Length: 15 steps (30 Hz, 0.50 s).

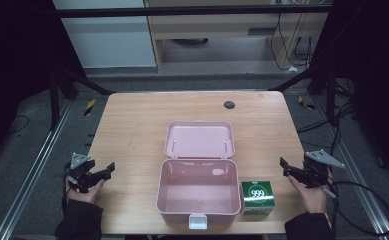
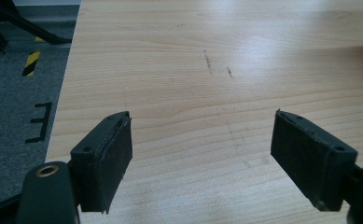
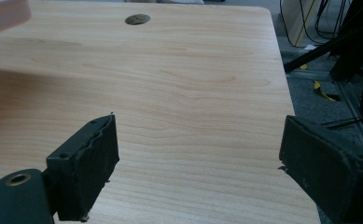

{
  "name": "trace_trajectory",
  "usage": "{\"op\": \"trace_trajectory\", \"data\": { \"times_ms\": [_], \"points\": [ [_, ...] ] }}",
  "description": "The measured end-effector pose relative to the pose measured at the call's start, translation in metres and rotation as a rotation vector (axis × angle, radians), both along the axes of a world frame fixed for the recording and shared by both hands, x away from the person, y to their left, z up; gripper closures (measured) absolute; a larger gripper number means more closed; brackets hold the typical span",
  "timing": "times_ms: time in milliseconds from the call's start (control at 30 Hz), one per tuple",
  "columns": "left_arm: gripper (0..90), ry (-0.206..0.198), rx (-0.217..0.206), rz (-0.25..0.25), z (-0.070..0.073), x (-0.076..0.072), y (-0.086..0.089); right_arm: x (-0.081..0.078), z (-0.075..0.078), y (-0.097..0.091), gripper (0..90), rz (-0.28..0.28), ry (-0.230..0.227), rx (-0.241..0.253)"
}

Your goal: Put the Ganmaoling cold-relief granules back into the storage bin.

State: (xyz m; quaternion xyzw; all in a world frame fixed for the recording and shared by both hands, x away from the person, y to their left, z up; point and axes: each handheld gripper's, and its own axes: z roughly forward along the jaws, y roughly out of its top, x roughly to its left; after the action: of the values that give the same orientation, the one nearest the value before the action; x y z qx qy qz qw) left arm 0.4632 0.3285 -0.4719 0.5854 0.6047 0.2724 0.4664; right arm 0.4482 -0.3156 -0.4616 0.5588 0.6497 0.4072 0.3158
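The green box (image 1: 257,197) sits just right of the open pink case (image 1: 198,192), so the empty, wide-spread right gripper (image 1: 285,166), like the left gripper (image 1: 107,170), could bump it sideways.

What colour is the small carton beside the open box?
Green, with white "999" print; clearest in the high view.

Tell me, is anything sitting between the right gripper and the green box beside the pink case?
Nothing visible does. The right gripper, jaws open, hangs over bare table just right of the green box, which stands against the open pink case.
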Motion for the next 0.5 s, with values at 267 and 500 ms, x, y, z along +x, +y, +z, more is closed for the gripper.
{"op": "trace_trajectory", "data": {
  "times_ms": [267, 500],
  "points": [
    [22.7, 0.002, 0.006, -0.02, 0.001, -0.001, 0.0, 0.0, 0.008, 0.005, 12.7, 0.077, -0.01, -0.01],
    [22.7, 0.016, 0.02, -0.035, 0.001, -0.001, -0.003, 0.0, 0.022, 0.011, 14.8, 0.166, -0.023, -0.044]
  ]
}}
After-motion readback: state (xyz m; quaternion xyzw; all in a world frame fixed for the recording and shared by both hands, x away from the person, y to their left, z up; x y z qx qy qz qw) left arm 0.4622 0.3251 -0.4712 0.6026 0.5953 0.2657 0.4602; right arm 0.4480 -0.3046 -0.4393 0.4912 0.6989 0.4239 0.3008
